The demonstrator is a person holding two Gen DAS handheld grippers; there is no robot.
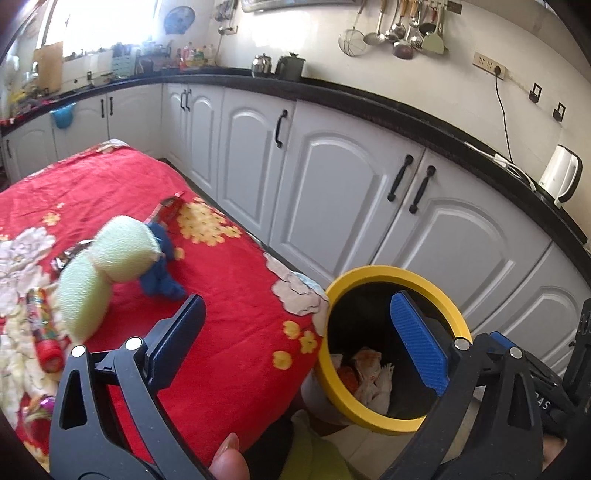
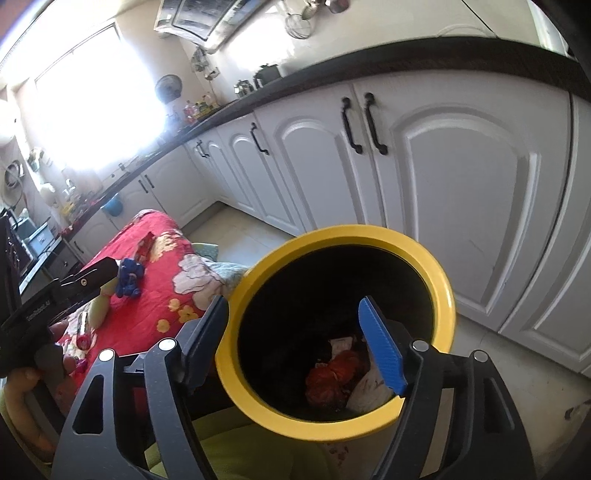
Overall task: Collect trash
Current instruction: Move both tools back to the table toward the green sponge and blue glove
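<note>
- The bin (image 2: 334, 413) has a yellow rim and a black inside, and sits on the floor right at the corner of the red flowered tablecloth (image 1: 221, 332), just in front of the white cabinets (image 1: 332, 177).
- Already down in the bin: a crumpled red wad (image 2: 334, 380) and some whitish paper scraps (image 2: 369, 395), all piled at the bottom. From the left wrist view you can see the same pale crumpled stuff (image 1: 369, 376) in there.
- Right gripper (image 2: 295, 343) hangs right over the bin mouth, jaws spread wide with nothing between them. One finger sits over the near-left rim, the blue-padded one (image 2: 382, 354) over the opening.
- Left gripper (image 1: 299, 336) is also spread wide and holding nothing, parked over the table edge, with its blue pad (image 1: 417, 339) out over the bin and the dark finger over the red cloth.
- Still lying on the cloth: two pale green sponge-looking rolls (image 1: 107, 266) touching each other, a blue crumpled bit (image 1: 162, 266) tucked right against them, a red printed wrapper tube (image 1: 44, 332) near the left edge, and a thin shiny wrapper strip (image 1: 168, 205) further back.
- Farther out: black countertop (image 1: 369, 99) with a white electric kettle (image 1: 561, 177) at the right end, two metal pots (image 1: 277, 64) against the wall, and ladles and a strainer hanging (image 1: 399, 33) above.
- A fingertip (image 1: 229, 461) pokes in at the bottom of the left view.
</note>
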